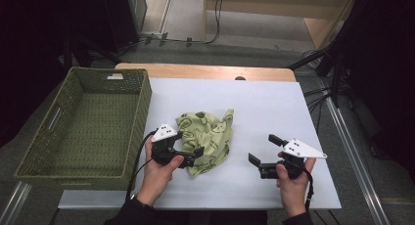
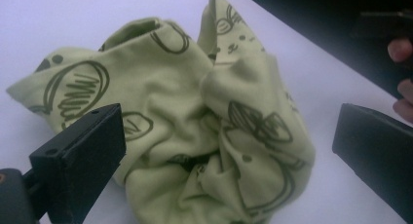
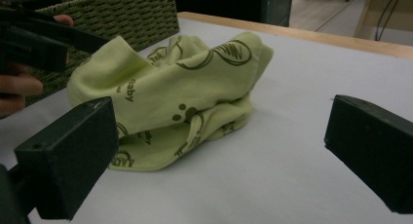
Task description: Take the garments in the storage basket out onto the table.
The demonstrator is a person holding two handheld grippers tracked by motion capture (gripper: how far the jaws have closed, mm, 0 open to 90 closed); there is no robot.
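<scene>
Left of the crumpled green cloth (image 1: 208, 139), woven basket (image 1: 83, 122), nothing between them

A pale green printed cloth (image 1: 208, 137) lay crumpled in a loose heap, just toward nine o'clock of the table's middle, dark doodles showing.
</scene>
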